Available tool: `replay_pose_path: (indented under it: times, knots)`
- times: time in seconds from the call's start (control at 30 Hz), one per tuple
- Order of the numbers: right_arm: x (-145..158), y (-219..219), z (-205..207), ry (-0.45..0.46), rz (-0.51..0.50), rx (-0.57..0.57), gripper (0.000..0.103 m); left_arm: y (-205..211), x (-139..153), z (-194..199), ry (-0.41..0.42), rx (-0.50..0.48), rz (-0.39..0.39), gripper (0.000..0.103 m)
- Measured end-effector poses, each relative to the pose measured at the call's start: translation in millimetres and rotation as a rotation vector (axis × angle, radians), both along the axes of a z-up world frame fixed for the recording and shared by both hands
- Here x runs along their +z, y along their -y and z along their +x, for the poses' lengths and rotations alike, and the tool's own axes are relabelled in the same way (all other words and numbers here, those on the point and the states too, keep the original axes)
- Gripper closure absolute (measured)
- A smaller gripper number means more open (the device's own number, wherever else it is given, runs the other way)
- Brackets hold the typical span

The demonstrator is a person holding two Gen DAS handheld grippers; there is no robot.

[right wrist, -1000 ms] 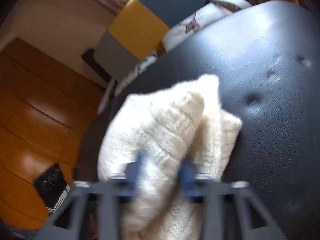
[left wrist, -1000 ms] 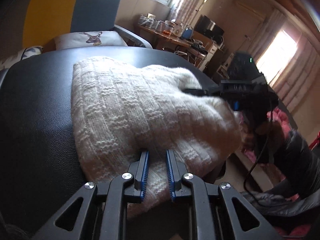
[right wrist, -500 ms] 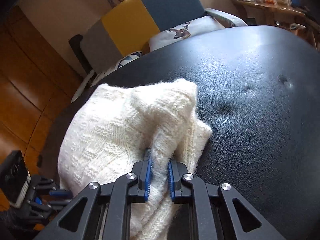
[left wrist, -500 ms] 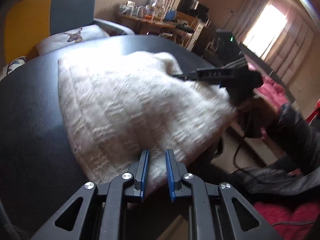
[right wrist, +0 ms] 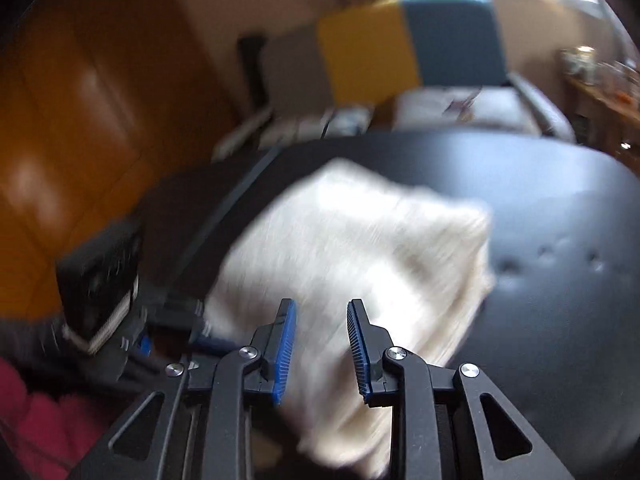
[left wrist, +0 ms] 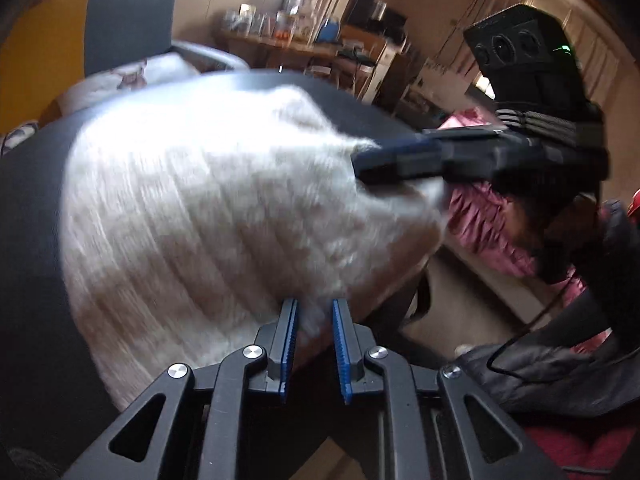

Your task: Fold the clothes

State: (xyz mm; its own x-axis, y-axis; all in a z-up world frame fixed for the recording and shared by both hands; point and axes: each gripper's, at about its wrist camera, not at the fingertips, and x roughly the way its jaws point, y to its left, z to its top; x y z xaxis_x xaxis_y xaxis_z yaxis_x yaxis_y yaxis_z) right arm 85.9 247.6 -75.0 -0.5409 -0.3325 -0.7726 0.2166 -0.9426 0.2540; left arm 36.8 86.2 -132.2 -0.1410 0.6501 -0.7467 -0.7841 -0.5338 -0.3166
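A white knitted sweater (left wrist: 208,208) lies folded on the black padded table (left wrist: 28,208), its near edge at the table's rim. My left gripper (left wrist: 313,312) is shut on the sweater's near edge. My right gripper (right wrist: 321,312) has its jaws apart with the sweater (right wrist: 360,248) just beyond the tips; no cloth is pinched between them. The right gripper also shows in the left wrist view (left wrist: 400,160) at the sweater's right corner. Both views are motion-blurred.
A yellow and blue armchair (right wrist: 408,40) with a white cushion (right wrist: 460,108) stands behind the table. A wooden cabinet (right wrist: 80,120) is at the left. A cluttered desk (left wrist: 304,40) and pink bedding (left wrist: 492,232) lie to the right, past the table edge.
My right gripper has opened and let go of the sweater's corner, then drawn back. My left gripper keeps its hold on the near edge; both cameras have swung.
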Motion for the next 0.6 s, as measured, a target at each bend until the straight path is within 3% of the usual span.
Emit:
replay_pose_path:
  times: [0.03, 0.13, 0.2, 0.53, 0.6]
  knots:
    - [-12.6, 0.5, 3.7, 0.038, 0.023, -0.007, 0.079, 0.6, -4.7, 1.9, 0.005, 0.008, 0.006, 0.086]
    - [-45.4, -17.0, 13.7, 0.074, -0.049, -0.088, 0.084, 15.5, 4.6, -17.4, 0.027, 0.061, 0.066, 0.087]
    - [-47.8, -23.9, 16.3, 0.068, -0.097, -0.12, 0.086, 28.1, 14.6, -34.8, 0.037, 0.102, 0.108, 0.086]
    - [-48.7, -28.1, 17.3, 0.062, -0.121, -0.117, 0.085, 90.6, 64.6, -121.6, 0.087, 0.309, 0.318, 0.082]
    - [-49.3, -29.4, 18.0, 0.063, -0.128, -0.123, 0.085, 90.7, 72.1, -142.2, 0.062, 0.326, 0.313, 0.082]
